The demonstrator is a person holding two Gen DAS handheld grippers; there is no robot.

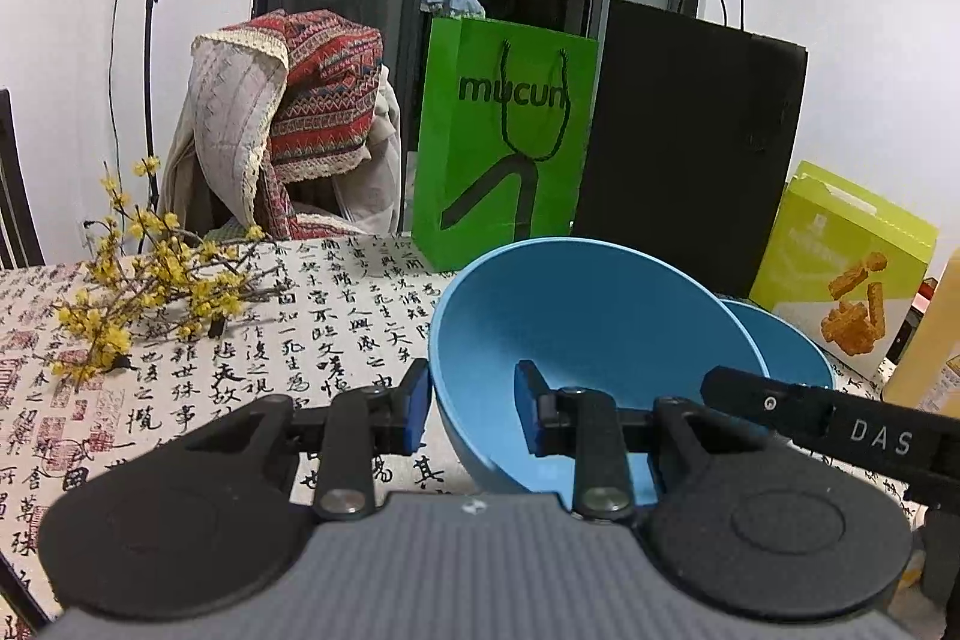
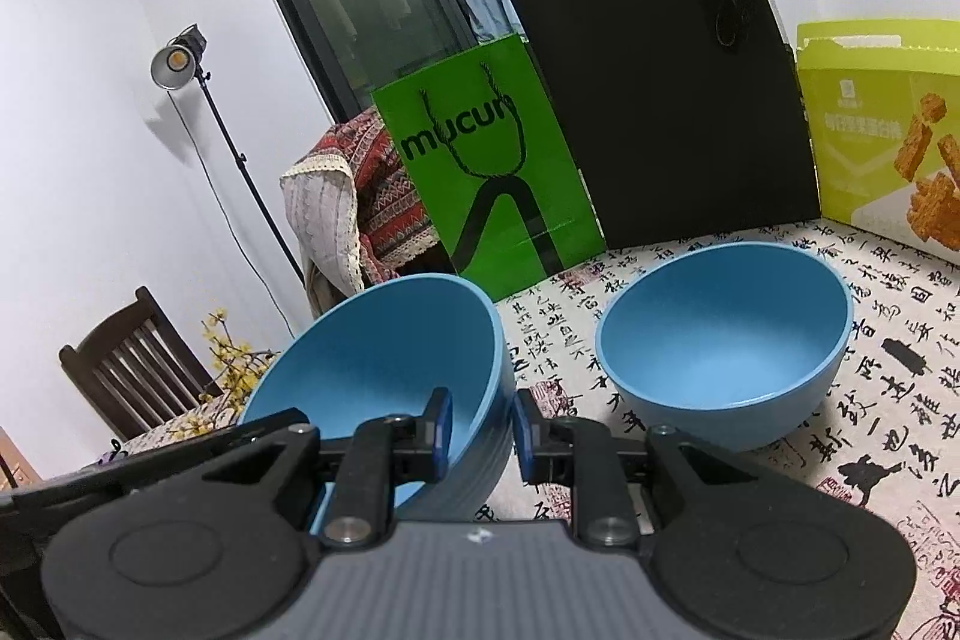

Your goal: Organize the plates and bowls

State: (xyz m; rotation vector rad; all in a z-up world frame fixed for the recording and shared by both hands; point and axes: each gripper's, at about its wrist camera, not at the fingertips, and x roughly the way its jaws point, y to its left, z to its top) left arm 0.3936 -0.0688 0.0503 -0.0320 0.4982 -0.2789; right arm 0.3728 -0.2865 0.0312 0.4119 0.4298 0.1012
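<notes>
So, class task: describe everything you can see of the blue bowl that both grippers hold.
The held blue bowl is plain, matte, plastic-looking, deep and round, and empty. It is tilted, apparently lifted above the calligraphy tablecloth. The left gripper and right gripper each pinch its rim, one finger inside. A second blue bowl stands apart.

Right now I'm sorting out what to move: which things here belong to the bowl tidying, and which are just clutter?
Job:
held blue bowl, gripped at its rim by left tool and right tool
second blue bowl

Clutter:
green bag
black bag
snack box
yellow flowers
</notes>
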